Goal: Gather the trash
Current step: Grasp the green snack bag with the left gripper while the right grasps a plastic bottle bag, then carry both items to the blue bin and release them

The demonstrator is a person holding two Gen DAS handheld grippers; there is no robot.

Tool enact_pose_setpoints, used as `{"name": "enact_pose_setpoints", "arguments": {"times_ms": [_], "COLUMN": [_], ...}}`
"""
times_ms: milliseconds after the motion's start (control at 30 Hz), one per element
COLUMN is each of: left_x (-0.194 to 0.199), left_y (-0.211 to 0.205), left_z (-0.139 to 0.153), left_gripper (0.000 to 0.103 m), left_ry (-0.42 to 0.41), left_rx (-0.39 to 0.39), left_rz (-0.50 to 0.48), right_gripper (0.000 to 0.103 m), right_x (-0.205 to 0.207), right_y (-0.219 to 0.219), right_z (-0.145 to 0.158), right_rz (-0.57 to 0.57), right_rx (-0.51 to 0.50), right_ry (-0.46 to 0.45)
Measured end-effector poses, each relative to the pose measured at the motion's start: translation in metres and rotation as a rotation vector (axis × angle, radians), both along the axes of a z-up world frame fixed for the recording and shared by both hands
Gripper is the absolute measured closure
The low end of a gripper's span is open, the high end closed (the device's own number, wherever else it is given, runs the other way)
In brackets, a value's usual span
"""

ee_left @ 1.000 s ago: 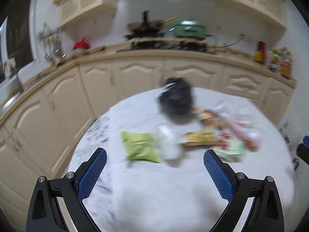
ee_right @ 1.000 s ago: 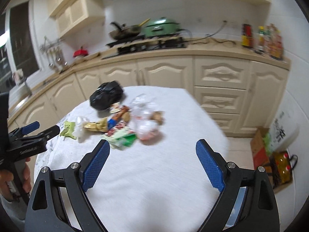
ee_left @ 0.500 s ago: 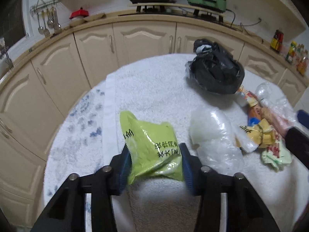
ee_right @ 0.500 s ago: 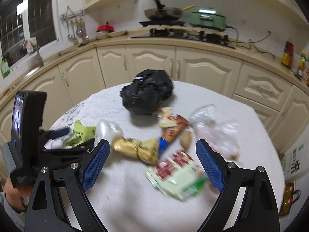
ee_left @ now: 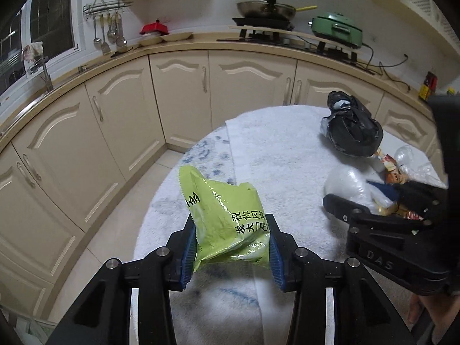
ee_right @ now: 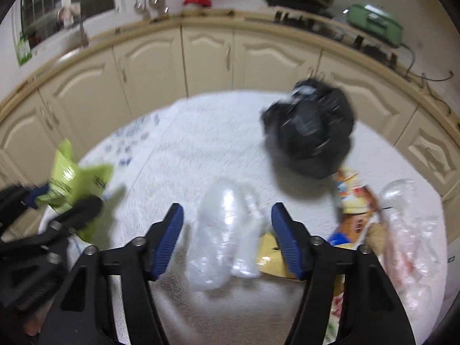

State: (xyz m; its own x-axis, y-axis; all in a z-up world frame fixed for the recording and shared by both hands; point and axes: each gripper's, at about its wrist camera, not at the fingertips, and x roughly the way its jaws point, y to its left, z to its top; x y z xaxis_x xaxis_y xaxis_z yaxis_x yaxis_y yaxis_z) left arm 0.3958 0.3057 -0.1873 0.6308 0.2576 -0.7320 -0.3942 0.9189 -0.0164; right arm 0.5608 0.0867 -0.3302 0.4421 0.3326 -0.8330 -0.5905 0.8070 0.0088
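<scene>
Gripping green wrapper (ee_left: pixel 227 224), left gripper (ee_left: pixel 230 247) lifts it.

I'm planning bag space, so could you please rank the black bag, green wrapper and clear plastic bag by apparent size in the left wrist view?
1. green wrapper, though nearness inflates it
2. black bag
3. clear plastic bag, partly hidden

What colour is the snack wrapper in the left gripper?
Lime green with dark printed characters; the crinkled foil snack wrapper shows best in the left wrist view.
</scene>
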Motion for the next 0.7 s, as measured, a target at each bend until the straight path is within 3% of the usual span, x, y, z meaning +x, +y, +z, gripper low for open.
{"name": "enact_pose_setpoints", "arguments": {"times_ms": [100, 233, 367, 533, 700], "left_x": [-0.014, -0.029, -0.031, -0.024, -0.004], "left_y": [-0.010, -0.036, -0.089, -0.189, -0.306], "left_z": [0.013, 0.035, 0.060, 0.078, 0.078], "left_gripper": [0.063, 0.063, 0.063, 0.063, 0.063], "left_ry": [-0.012, -0.051, -0.097, -0.124, -0.108], "left_rx": [0.006, 0.015, 0.023, 0.032, 0.038], "left_rz": [-0.005, -0.032, -0.122, -0.309, -0.504], "right_gripper": [0.056, 0.056, 0.055, 0.055, 0.055], "right_x": [-0.010, -0.034, -0.062, -0.100, -0.145], "right_y": [-0.013, -0.049, -0.106, -0.209, -0.325], "right_z": [0.009, 0.047, 0.085, 0.114, 0.119], "right_rz": [-0.004, -0.024, -0.074, -0.218, -0.408], "right_rx": [0.059, 0.164, 0.233, 0.294, 0.317], "right_ry": [-0.020, -0.082, -0.148, -0.211, -0.250]}}
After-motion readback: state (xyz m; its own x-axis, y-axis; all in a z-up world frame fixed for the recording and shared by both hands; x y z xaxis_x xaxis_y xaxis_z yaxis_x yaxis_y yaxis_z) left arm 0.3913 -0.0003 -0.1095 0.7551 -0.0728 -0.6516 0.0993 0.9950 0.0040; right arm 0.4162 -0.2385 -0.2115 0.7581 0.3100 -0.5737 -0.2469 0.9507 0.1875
